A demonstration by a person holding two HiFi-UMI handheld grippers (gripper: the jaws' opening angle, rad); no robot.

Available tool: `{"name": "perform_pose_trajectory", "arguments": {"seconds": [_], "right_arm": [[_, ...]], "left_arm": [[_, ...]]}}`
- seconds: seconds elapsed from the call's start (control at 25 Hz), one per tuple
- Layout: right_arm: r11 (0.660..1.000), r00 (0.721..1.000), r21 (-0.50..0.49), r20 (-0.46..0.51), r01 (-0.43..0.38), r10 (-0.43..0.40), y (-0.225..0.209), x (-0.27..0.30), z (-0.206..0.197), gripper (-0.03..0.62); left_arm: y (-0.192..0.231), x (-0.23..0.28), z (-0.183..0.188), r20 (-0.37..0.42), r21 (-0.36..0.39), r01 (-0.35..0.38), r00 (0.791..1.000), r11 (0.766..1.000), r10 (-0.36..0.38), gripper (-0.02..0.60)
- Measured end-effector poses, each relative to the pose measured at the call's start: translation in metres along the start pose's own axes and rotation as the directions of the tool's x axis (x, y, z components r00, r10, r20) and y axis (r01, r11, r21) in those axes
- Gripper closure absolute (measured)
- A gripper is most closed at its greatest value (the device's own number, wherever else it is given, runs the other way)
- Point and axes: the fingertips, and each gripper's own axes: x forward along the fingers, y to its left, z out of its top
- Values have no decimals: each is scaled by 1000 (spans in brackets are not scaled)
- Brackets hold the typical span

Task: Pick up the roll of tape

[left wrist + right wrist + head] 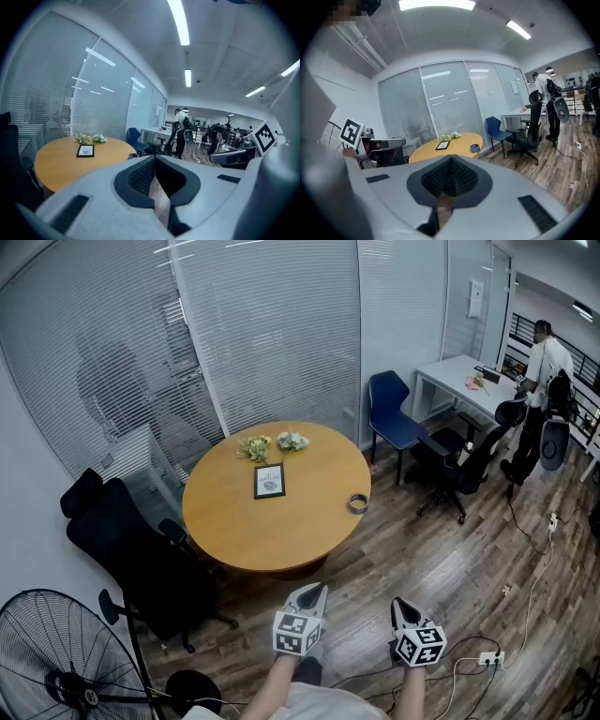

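Left gripper, right gripper: both were pressed together, empty, well apart from tape on table. Approach pending; jaws needed spreading.

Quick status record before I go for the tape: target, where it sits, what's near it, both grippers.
target: roll of tape, lying flat
location: round table, near its right edge in head view
also on table: framed card, flowers
left gripper: shut, empty, short of the table
right gripper: shut, empty, short of the table
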Motion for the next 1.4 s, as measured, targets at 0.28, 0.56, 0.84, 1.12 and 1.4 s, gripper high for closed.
{"name": "perform_pose_trajectory", "arguments": {"seconds": [0.28,0.56,0.84,1.12,1.4], "right_arm": [[1000,1000,-8,3,-28,28,7,6,3,597],[997,997,-40,20,-71,72,25,14,9,595],[993,993,-3,-1,-119,119,37,32,4,504],[995,994,-3,-22,-104,104,46,56,10,435],[999,999,9,-20,-47,47,35,78,21,408]], "left_arm": [[7,3,-2,-4,0,-18,1000,1000,18,572],[19,-7,-10,-15,-2,-21,1000,1000,21,571],[43,-12,-17,-25,-26,-49,999,998,48,520],[66,-7,-11,-24,-38,-38,999,999,38,448],[80,25,-4,-40,-38,19,999,999,-21,433]]}}
